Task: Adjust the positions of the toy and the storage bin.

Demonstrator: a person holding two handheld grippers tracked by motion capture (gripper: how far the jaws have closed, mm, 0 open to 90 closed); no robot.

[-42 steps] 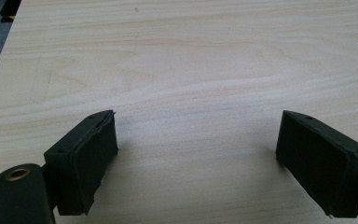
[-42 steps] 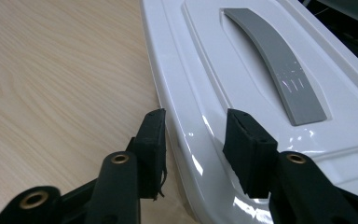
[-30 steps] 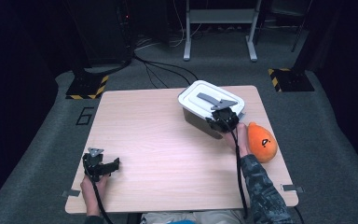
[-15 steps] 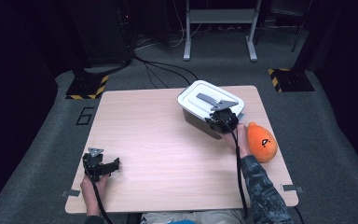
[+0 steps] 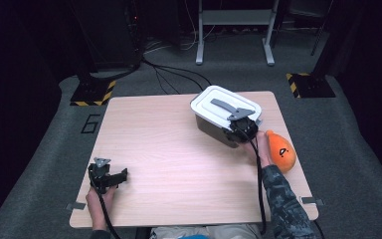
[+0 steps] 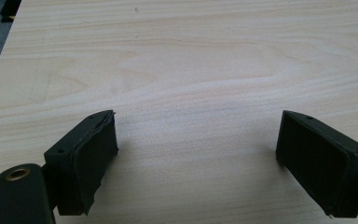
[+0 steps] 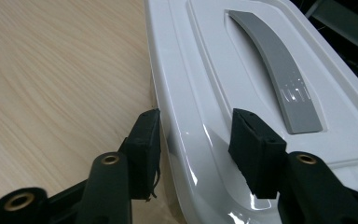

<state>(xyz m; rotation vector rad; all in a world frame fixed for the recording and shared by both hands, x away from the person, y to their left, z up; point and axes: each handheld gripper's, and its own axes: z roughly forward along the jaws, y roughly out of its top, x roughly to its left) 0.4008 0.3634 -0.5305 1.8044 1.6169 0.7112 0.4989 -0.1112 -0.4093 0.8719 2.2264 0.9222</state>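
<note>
Dark room, grey carpet floor (image 5: 40, 164) with hazard-striped stand feet. Pale wood bench (image 5: 179, 149), bare grain. White lidded box (image 5: 224, 112) at far right; orange bag (image 5: 280, 151) beside it. Right claw (image 7: 198, 140) just been opening, straddling the lid rim, pads off it. Left claw (image 6: 196, 154) released over bare bench.

The wooden table (image 5: 179, 164) lies bare across its whole left and middle, so a hand can sweep there freely. The left gripper (image 5: 110, 178) sits at the near left corner, jaws wide apart over bare wood. The far right is blocked: the white lidded container (image 5: 224, 107) stands there, with the right gripper (image 5: 242, 130) at its near rim. Just beside it, the orange pouch (image 5: 281, 151) narrows the passage along the right edge.
</note>
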